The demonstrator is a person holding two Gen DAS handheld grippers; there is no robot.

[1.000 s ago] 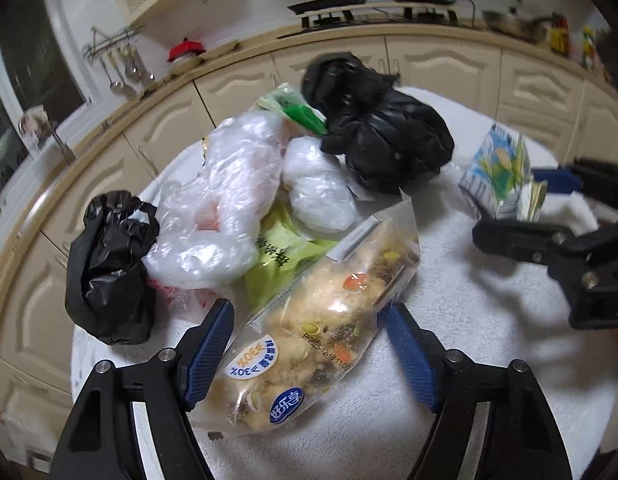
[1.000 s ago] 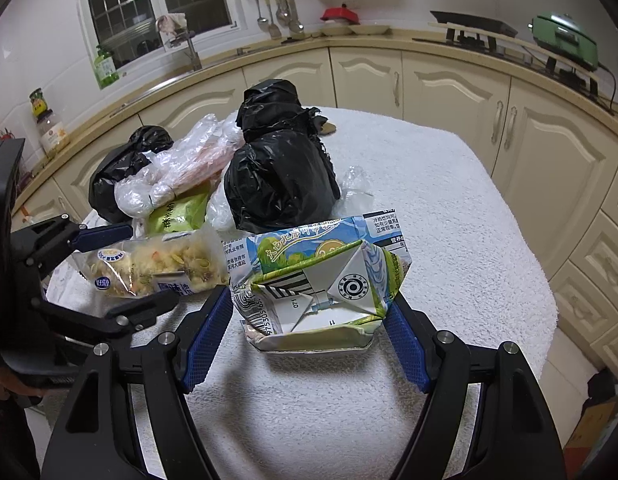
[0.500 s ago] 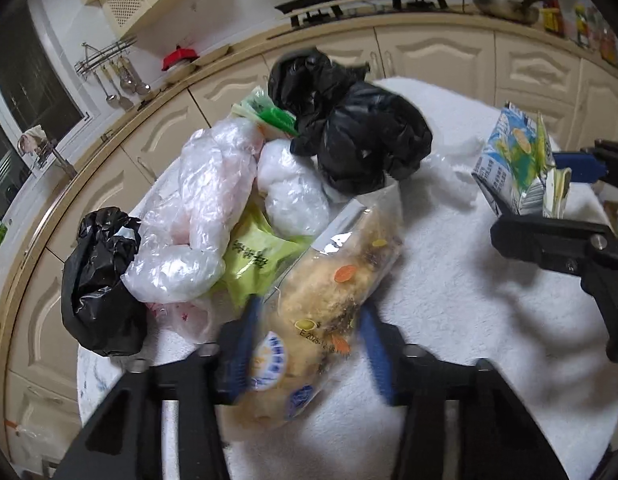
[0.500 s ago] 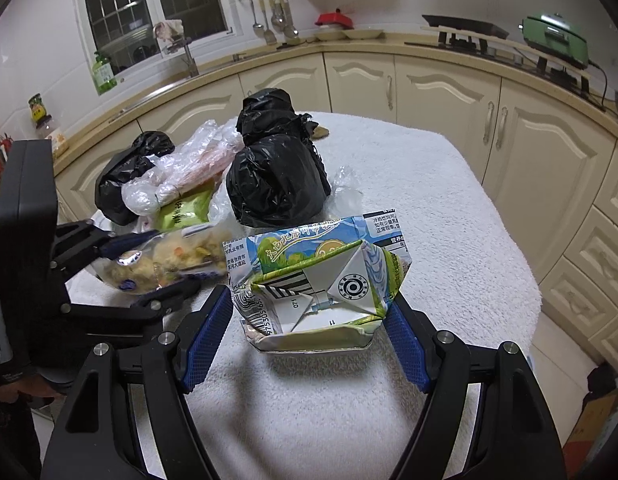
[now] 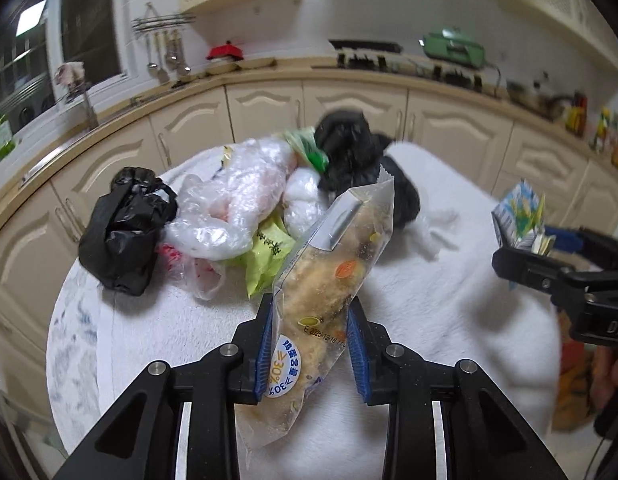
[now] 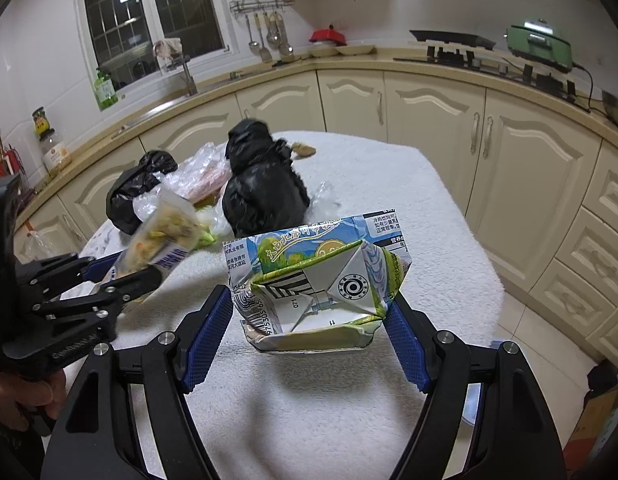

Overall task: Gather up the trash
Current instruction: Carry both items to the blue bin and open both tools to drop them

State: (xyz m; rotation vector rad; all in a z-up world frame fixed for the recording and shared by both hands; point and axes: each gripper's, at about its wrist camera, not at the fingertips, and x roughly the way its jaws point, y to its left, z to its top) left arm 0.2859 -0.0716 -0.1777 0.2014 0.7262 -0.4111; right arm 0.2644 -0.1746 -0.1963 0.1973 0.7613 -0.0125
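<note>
left gripper (image 5: 311,344) jaws closing on snack packet (image 5: 329,280), right gripper (image 6: 305,332) clamping flattened milk carton (image 6: 317,280) above white-covered table (image 6: 409,208)

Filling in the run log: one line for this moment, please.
left hand-held gripper: closing on clear snack packet | right hand-held gripper: holding flattened blue-green carton

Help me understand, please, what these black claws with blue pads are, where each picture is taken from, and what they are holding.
No robot: a person holds a two-finger clamp in each hand, with a camera on each looking along its fingers, so each picture shows one clamp from behind. The left gripper is closing its blue pads on a clear snack bag, already clear of the table. The right gripper is clamped on a flattened milk carton. On the white towel-covered table remain two black bags, crumpled clear plastic and a green wrapper. All appears to be trash.
</note>
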